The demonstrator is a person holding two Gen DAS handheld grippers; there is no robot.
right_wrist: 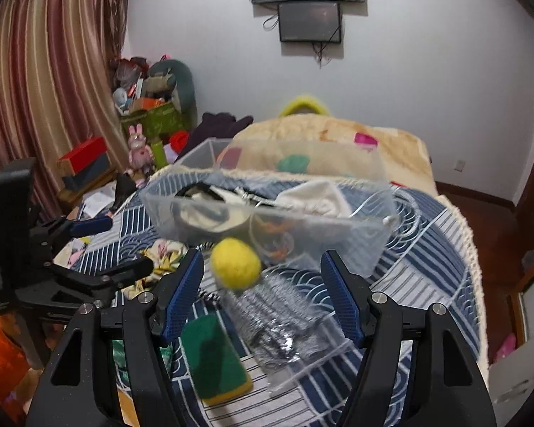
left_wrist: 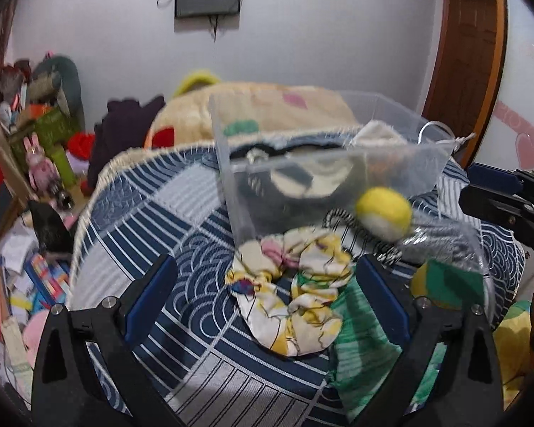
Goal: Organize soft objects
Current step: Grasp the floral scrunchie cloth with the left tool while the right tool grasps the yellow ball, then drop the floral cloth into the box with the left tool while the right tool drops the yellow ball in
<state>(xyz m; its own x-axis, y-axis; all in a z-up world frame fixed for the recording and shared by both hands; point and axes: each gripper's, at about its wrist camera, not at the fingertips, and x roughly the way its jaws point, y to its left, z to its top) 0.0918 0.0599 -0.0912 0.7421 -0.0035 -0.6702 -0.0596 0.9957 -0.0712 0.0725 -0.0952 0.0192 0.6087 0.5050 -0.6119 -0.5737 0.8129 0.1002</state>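
A yellow and white soft ball [left_wrist: 383, 212] [right_wrist: 235, 264] lies in front of a clear plastic bin [left_wrist: 302, 178] [right_wrist: 267, 220] that holds several items. A floral yellow cloth [left_wrist: 292, 295] lies between the open fingers of my left gripper [left_wrist: 267, 277], which holds nothing. A green and yellow sponge [right_wrist: 213, 359] [left_wrist: 445, 284] and a clear packet of grey items [right_wrist: 284, 320] lie between the open fingers of my right gripper [right_wrist: 261, 281], which is also empty. The left gripper shows at the left of the right wrist view [right_wrist: 124, 245].
All lies on a blue and white patterned quilt [left_wrist: 160, 249] [right_wrist: 427, 267] on a bed. A green patterned cloth [left_wrist: 366, 348] lies by the floral cloth. A beige blanket [right_wrist: 320, 142] is behind the bin. Clutter and boxes [right_wrist: 89, 163] stand left of the bed.
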